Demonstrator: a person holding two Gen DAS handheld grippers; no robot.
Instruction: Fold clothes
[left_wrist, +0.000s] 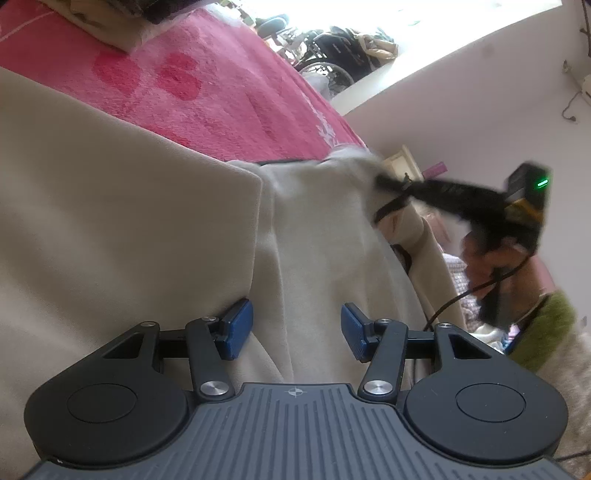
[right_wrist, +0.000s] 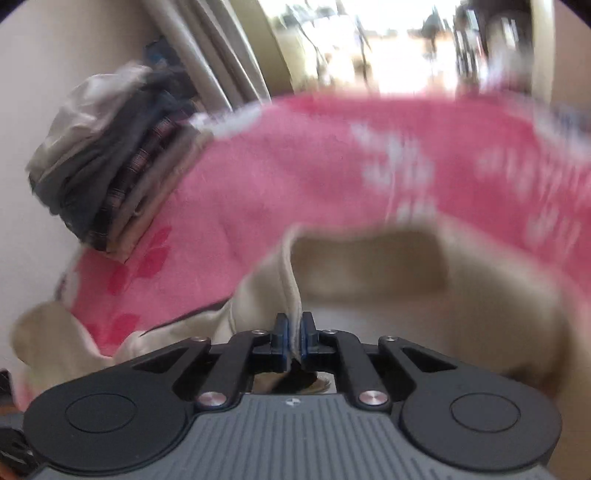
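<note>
Cream garment half spread on the pink blanket, one edge already pinched

From the left wrist, the left gripper hangs over the garment with its blue pads spread and nothing between them; the cloth lies flat over the blanket, and at its far corner the right gripper shows as a dark blur against the fabric, a hand behind it. From the right wrist, the right gripper has its pads pressed together on a seamed edge of the garment, which rises in a soft ridge from the blanket; a pile of clothes sits at the back. The cloth looks light, thick and floppy, so I judge it will sag and crease freely; hems and corners are the surest holds
</note>
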